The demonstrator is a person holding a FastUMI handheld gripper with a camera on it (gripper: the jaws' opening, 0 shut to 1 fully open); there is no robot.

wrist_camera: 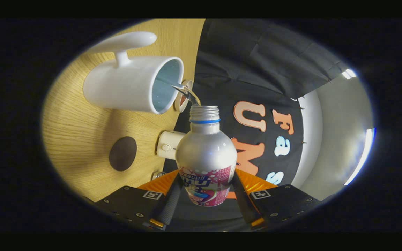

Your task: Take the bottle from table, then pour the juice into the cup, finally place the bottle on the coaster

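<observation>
**Between the fingers: bottle tipped, juice running into the cup**

Between its two fingers [170,204] the tool [206,205] is clamped on the lower, labelled part of the bottle [206,157], one finger pressing on each side of the pink and white label. The bottle has a silvery body, a blue ring under a threaded neck, and no cap on its mouth. It points away from the tool, with the mouth at the far end.

From that mouth a thin stream of juice [186,93] runs across a short gap to the cup [131,85]. The cup is a white mug with a pale blue inside and a broad white handle; the whole scene is seen turned on its side, so the cup's open rim faces toward the bottle's neck. The stream meets the cup at the near edge of its rim. Bottle mouth and cup rim are near each other but do not touch.

Just behind the cup's rim, close to the stream, a small round white-rimmed object [184,96] is partly hidden; what it is cannot be told.

On the light wooden desk [72,132], beside the bottle's body and well apart from the cup, lies the coaster [123,153], a dark round disc with nothing on it. Between coaster and bottle, at the desk's edge, sits a small white box-like device [168,144] with a round button.
</observation>
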